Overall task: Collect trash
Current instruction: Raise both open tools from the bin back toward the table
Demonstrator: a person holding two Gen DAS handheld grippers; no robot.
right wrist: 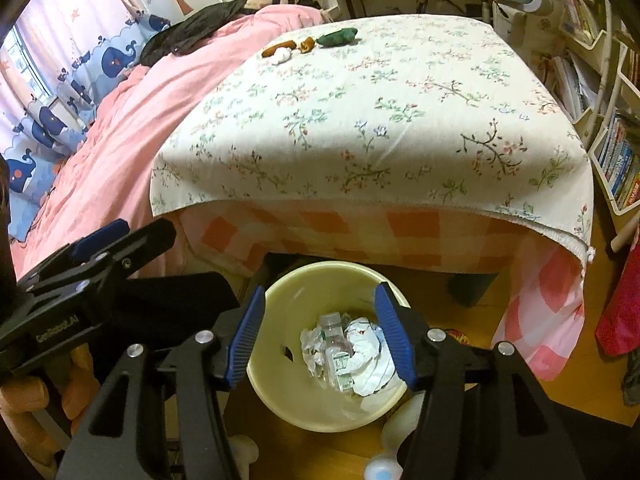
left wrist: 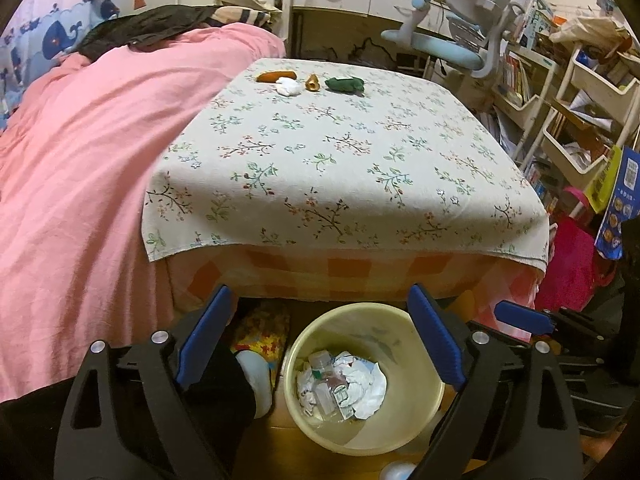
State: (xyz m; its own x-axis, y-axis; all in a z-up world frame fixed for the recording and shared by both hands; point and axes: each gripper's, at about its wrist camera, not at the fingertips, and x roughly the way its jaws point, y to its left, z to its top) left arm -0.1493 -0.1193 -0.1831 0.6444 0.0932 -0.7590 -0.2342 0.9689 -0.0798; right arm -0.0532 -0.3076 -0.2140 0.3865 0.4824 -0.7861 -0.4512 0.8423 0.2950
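Two grippers hung over a cream waste bin (left wrist: 420, 412) on the wooden floor, both tilted down toward it. The left gripper (left wrist: 320, 332) had its blue pads spread wide, nothing between them, the bin's mouth showing through the gap. The right gripper (right wrist: 320, 336) stood partly spread, also bare, its pads framing the rubbish below without touching it. Inside the bin lay crumpled white paper (right wrist: 370, 360) and a clear plastic bottle (right wrist: 338, 354) with a green-printed label, heaped at the bottom. From the right wrist view, the left gripper sat out at nine o'clock, a hand (right wrist: 24, 396) wrapped round its handle. From the left wrist view, one blue tip of the right gripper poked in at three o'clock. Straight ahead at twelve o'clock stood a table under a floral cloth (left wrist: 340, 152), an orange-checked cover hanging beneath it. On its far edge four bits were left: a brown-orange scrap (left wrist: 276, 76), a white paper wad (left wrist: 289, 87) touching it, a small tan piece (left wrist: 312, 82) and a dark green lump (left wrist: 344, 84) just beside that. At ten o'clock spread a pink quilt (left wrist: 80, 168); at two o'clock, a pale blue desk chair (left wrist: 452, 46). A patterned slipper (left wrist: 262, 332) lay beside the bin.
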